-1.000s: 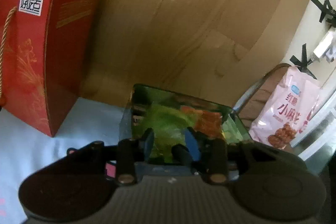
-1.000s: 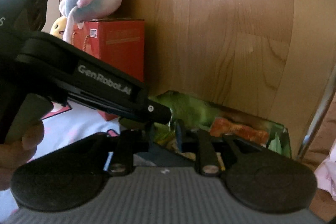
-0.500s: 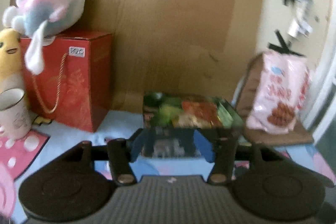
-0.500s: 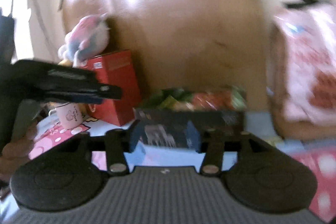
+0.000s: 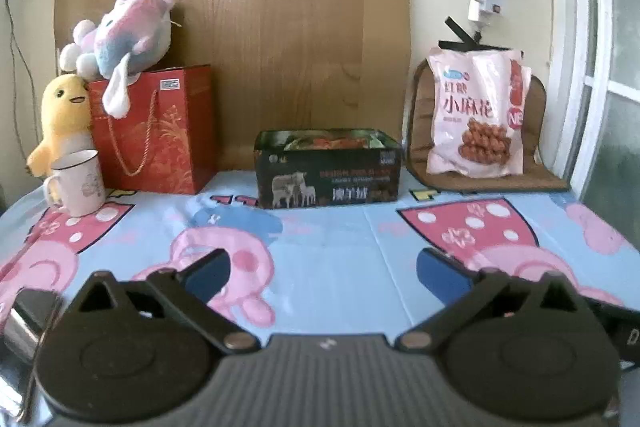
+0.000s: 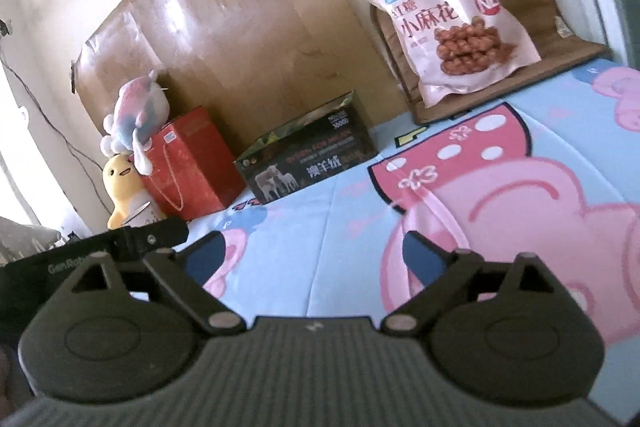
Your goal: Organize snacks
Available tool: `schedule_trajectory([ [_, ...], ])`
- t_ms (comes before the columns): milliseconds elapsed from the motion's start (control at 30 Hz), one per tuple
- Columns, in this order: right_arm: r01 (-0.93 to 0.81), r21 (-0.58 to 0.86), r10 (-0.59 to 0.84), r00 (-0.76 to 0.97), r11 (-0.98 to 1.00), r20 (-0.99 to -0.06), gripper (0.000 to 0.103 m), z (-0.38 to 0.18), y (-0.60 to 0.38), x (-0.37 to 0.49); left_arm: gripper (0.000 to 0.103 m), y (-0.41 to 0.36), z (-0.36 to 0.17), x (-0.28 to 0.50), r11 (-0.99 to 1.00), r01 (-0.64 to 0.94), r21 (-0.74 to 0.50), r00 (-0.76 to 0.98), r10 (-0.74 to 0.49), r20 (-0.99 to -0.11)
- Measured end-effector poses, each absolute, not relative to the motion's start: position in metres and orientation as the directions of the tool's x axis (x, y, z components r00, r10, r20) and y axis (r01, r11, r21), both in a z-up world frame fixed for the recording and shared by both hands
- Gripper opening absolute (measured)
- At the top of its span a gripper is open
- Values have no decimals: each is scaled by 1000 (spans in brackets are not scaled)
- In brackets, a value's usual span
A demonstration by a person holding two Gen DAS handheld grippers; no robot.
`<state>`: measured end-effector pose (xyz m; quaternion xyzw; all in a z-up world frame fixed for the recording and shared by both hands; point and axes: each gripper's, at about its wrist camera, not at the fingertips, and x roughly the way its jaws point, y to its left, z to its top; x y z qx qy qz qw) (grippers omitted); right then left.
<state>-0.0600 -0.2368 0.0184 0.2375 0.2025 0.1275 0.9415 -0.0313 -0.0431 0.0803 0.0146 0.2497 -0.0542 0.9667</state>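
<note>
A dark open box (image 5: 328, 173) with green and orange snack packets inside stands on the table against the wooden board; the right wrist view shows this box (image 6: 308, 161) at an angle. A pink snack bag (image 5: 476, 115) leans on a brown cushion at the right, and the pink bag (image 6: 452, 15) fills the upper right of the right wrist view. My left gripper (image 5: 320, 273) is well back from the box, jaws opening wide with nothing between them. My right gripper (image 6: 316, 253) is likewise back over the cloth, jaws opening and empty. The left gripper's body (image 6: 104, 247) shows at its left.
A red gift box (image 5: 156, 131) with a pastel plush (image 5: 124, 35) on top stands at the left, beside a yellow plush (image 5: 60, 119) and a white mug (image 5: 78, 183). A cartoon-print cloth (image 5: 340, 247) covers the table. A window frame (image 5: 580, 67) borders the right.
Both grippers have pulled back from the snack box and their jaws have gone from nearly shut to wide apart. The box now stands far off at the back of the table.
</note>
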Motion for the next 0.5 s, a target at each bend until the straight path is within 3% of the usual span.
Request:
schedule_trajectory([
  [500,-187,464,340,901,866,-270,103,27,-218,-119,103,-47,92,-93,998,26,62,904,3,-428],
])
